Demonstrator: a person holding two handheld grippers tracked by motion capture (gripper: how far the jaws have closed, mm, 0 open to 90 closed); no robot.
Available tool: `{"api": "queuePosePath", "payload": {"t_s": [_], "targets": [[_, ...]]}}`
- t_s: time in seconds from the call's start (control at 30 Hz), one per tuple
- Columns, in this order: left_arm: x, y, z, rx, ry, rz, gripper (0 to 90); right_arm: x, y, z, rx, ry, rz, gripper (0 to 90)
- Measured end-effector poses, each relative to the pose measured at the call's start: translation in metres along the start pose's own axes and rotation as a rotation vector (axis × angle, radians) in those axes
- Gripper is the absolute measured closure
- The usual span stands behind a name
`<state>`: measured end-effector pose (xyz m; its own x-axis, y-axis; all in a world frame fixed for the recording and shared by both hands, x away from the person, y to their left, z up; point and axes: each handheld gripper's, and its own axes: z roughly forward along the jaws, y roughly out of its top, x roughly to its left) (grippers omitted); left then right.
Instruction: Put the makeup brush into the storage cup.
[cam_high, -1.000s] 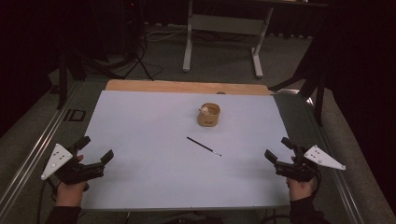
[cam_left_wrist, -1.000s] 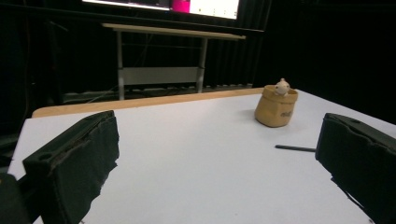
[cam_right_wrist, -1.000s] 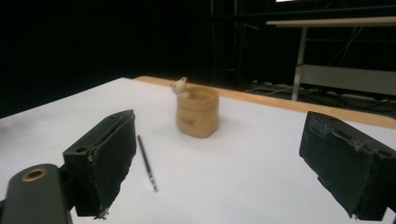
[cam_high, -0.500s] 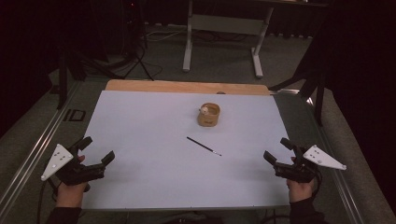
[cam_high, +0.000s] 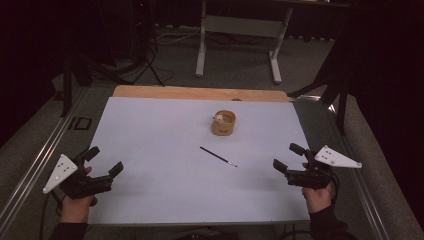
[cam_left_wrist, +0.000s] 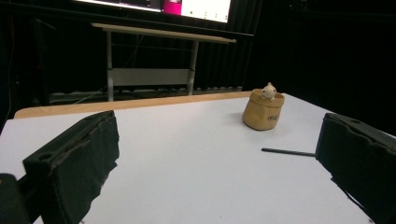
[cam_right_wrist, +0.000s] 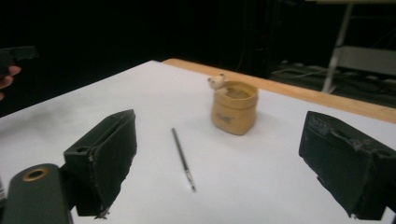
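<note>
The left black two-jaw gripper (cam_high: 103, 160) hangs over the near left corner of the white sheet-covered table (cam_high: 150, 130), its jaws spread wide with nothing between them. The right black two-jaw gripper (cam_high: 288, 157) sits over the near right edge, jaws likewise wide apart and empty. Both point inward toward the middle of the table.

Between the two, a little beyond them, lies a thin dark paintbrush (cam_high: 218, 156), flat on the white surface, well apart from either gripper and somewhat nearer the right one. In the high view it slants from upper left to lower right. In the right gripper view the paintbrush (cam_right_wrist: 183, 159) lies between the two jaws, its pale tip toward the camera. In the left gripper view the paintbrush (cam_left_wrist: 287, 151) shows beside the right-hand jaw, which hides one end of it.

Just beyond the brush stands a small tan fabric pouch (cam_high: 223, 123), upright, with a small cream figure (cam_high: 218, 118) peeking over its rim. Pouch and brush are near each other but not touching.
</note>
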<state>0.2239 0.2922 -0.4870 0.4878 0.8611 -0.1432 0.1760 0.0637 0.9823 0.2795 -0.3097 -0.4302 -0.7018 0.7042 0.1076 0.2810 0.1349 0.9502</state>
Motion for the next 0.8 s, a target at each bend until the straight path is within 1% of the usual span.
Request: {"api": "queuePosePath", "payload": {"t_s": [0.03, 0.07, 0.1, 0.13, 0.17, 0.2, 0.23, 0.27, 0.3, 0.33, 0.37, 0.4, 0.43, 0.47, 0.5, 0.57, 0.6, 0.63, 0.67, 0.7, 0.73, 0.77, 0.8], "targets": [[0.0, 0.0, 0.0, 0.0, -0.002, 0.001, 0.3, 0.001, 0.003, 0.003, 0.015, 0.001, -0.005, 10.3], [0.0, 0.0, 0.0, 0.0, -0.002, 0.001, 0.3, 0.001, 0.003, 0.003, 0.015, 0.001, -0.005, 10.3], [-0.001, 0.0, 0.0, 0.001, -0.005, 0.001, 0.3, 0.003, 0.01, 0.01, 0.05, 0.002, -0.017, 10.2], [-0.001, 0.0, 0.0, 0.003, -0.005, 0.0, 0.3, 0.004, 0.013, 0.013, 0.048, 0.018, -0.021, 10.2], [-0.001, 0.0, 0.0, 0.003, -0.005, 0.0, 0.3, 0.005, 0.016, 0.016, 0.057, 0.035, -0.029, 10.2], [0.0, 0.0, 0.0, 0.003, -0.006, -0.003, 0.3, 0.007, 0.019, 0.019, 0.064, 0.019, -0.043, 10.2], [0.0, 0.0, 0.0, 0.002, -0.01, -0.008, 0.3, 0.007, 0.019, 0.019, 0.064, 0.019, -0.043, 10.2], [0.0, 0.0, 0.0, 0.001, -0.011, -0.01, 0.3, 0.008, 0.022, 0.022, 0.068, 0.038, -0.05, 9.7], [0.0, 0.0, 0.0, 0.002, -0.01, -0.009, 0.3, 0.011, 0.028, 0.028, 0.078, 0.047, -0.086, 9.3], [0.0, 0.0, 0.0, 0.003, -0.01, -0.007, 0.3, 0.011, 0.028, 0.028, 0.078, 0.047, -0.086, 9.3], [0.0, 0.0, 0.0, 0.004, -0.009, -0.007, 0.3, 0.014, 0.034, 0.035, 0.09, 0.07, -0.089, 9.3], [0.0, 0.0, 0.0, 0.004, -0.009, -0.007, 0.3, 0.015, 0.036, 0.039, 0.099, 0.064, -0.093, 9.4], [0.0, 0.0, 0.0, 0.004, -0.011, -0.008, 0.3, 0.015, 0.036, 0.039, 0.099, 0.064, -0.093, 9.4], [0.0, 0.0, 0.0, 0.004, -0.012, -0.008, 0.3, 0.015, 0.039, 0.042, 0.109, 0.074, -0.097, 9.4], [0.0, 0.0, 0.0, 0.005, -0.011, -0.006, 0.3, 0.017, 0.042, 0.05, 0.126, 0.071, -0.108, 9.4], [0.0, 0.0, 0.0, 0.005, -0.012, -0.005, 0.3, 0.018, 0.044, 0.053, 0.135, 0.073, -0.113, 9.4], [0.0, -0.001, 0.0, 0.007, -0.012, -0.003, 0.3, 0.018, 0.046, 0.06, 0.153, 0.069, -0.12, 9.4], [0.0, -0.001, 0.0, 0.007, -0.012, -0.003, 0.3, 0.018, 0.047, 0.063, 0.161, 0.073, -0.116, 10.2], [0.0, -0.001, 0.0, 0.008, -0.013, -0.004, 0.3, 0.018, 0.047, 0.063, 0.161, 0.073, -0.116, 10.2], [0.0, -0.001, 0.0, 0.007, -0.013, -0.005, 0.3, 0.018, 0.05, 0.07, 0.181, 0.087, -0.117, 11.5], [0.0, -0.001, 0.001, 0.009, -0.013, -0.003, 0.3, 0.018, 0.05, 0.07, 0.181, 0.087, -0.117, 11.5], [0.0, -0.001, 0.001, 0.01, -0.015, -0.001, 0.3, 0.019, 0.051, 0.074, 0.191, 0.082, -0.118, 11.5], [-0.001, -0.001, 0.001, 0.011, -0.018, 0.001, 0.3, 0.018, 0.054, 0.081, 0.224, 0.093, -0.127, 11.5]]}}
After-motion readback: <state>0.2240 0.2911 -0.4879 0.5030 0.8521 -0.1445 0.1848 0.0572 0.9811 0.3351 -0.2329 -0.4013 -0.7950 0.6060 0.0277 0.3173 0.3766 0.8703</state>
